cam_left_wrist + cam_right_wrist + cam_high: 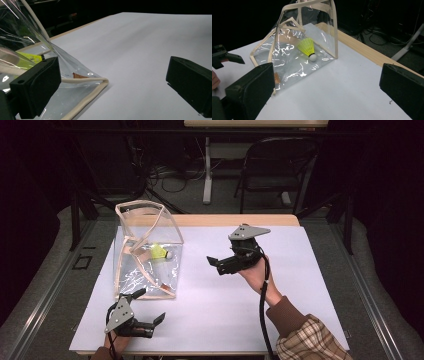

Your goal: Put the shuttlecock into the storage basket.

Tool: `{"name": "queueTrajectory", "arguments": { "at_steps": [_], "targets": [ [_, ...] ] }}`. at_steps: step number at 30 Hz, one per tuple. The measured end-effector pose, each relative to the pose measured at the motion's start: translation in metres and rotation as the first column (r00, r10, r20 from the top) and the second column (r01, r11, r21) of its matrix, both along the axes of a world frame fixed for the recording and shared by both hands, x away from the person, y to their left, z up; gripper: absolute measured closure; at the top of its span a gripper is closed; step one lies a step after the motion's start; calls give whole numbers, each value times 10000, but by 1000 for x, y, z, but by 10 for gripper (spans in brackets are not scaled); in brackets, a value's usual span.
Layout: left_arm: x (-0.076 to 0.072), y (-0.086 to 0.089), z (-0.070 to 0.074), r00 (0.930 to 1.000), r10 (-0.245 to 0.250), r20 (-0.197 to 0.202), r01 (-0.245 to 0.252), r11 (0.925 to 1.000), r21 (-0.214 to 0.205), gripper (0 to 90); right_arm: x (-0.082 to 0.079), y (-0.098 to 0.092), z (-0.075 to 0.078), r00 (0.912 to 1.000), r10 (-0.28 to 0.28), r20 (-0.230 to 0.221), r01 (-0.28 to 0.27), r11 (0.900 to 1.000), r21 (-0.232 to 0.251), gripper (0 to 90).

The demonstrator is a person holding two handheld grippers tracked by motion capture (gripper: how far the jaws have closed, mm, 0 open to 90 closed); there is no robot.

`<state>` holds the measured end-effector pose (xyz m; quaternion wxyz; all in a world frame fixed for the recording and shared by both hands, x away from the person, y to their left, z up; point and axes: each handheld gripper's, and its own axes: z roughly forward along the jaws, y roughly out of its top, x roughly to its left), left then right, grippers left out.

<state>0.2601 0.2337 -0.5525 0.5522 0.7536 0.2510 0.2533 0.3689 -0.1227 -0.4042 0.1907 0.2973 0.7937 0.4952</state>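
Shuttlecock (308,48) inside clear bag (287,67)

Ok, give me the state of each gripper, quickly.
Left gripper: open, holding nothing, beside the clear plastic bag.
Right gripper: open, holding nothing.

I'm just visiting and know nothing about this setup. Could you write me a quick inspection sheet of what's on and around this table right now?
Surface: white sheet over a wooden table, its bare edge showing at the far side.
Job's things: clear plastic bag with beige trim, standing open at the left; a yellow shuttlecock lies inside it.
Clutter: nothing seen.
Grippers: left gripper open, at the bag's near corner, holding nothing; right gripper open, raised mid-table, pointed at the bag, holding nothing.
Cables: a black cable trails from the right gripper along the forearm; loose cables lie on the floor beyond.
Surroundings: dark room, a folding chair and a table leg behind.
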Motion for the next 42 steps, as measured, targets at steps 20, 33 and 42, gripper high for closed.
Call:
{"name": "queueTrajectory", "arguments": {
  "at_steps": [20, 33, 42],
  "targets": [
    [0, 0, 0, 10000, 1, -1, -1, 10000, 7, 0, -31, -37, -23, 9984, -523, 234, 522, 9986, 74, 0],
    [0, -1, 0, 10000, 4, 8, -5, 10000, 52, 0, -54, -57, -47, 9973, -588, 435, 589, 9983, -13, 1],
    [1, -1, 0, 10000, -3, 2, 3, 10000, 73, 0, -67, -71, -61, 9957, -793, 475, 791, 9968, 61, 0]
  ]
}}
